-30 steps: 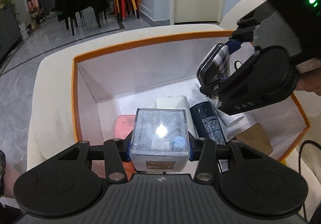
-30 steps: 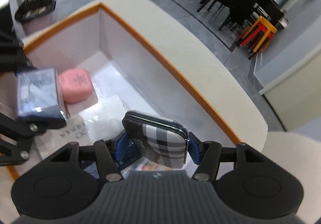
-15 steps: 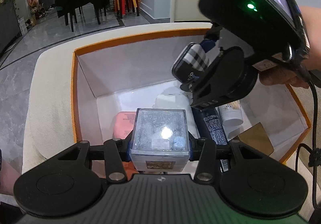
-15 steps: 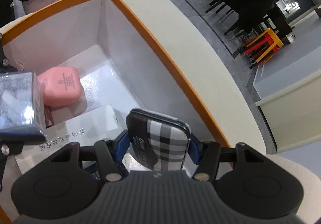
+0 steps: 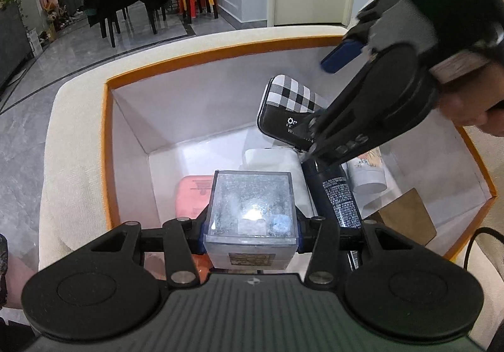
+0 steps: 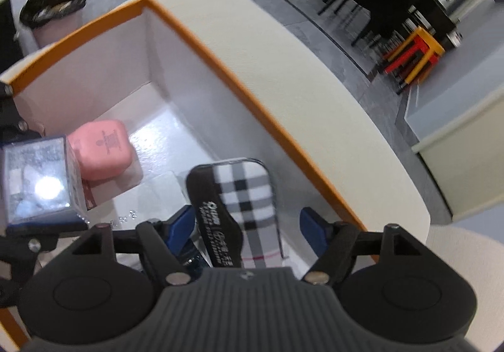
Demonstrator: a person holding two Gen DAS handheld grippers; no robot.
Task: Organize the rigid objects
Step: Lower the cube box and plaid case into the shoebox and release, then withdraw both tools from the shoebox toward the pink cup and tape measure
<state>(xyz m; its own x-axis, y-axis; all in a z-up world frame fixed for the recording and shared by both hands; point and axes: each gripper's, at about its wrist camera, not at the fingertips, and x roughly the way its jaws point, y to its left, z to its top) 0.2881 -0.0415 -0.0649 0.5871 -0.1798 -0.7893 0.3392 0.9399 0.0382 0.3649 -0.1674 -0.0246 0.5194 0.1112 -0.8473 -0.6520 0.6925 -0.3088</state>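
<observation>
Over the orange-rimmed box (image 5: 107, 144), the left wrist view shows the left gripper (image 5: 250, 233) clamped on a clear cube (image 5: 250, 213). Below lie a pink case (image 5: 192, 194), a dark can (image 5: 338, 194) and a white bottle (image 5: 368, 172).

From the right wrist view, the right gripper (image 6: 245, 226) has just been opening; the plaid case (image 6: 239, 210) leans on its left pad, clear of the right pad (image 6: 310, 226), at the box's far wall.

Plaid case (image 6: 242, 210) tilted over orange-rimmed box (image 6: 201, 46)
</observation>
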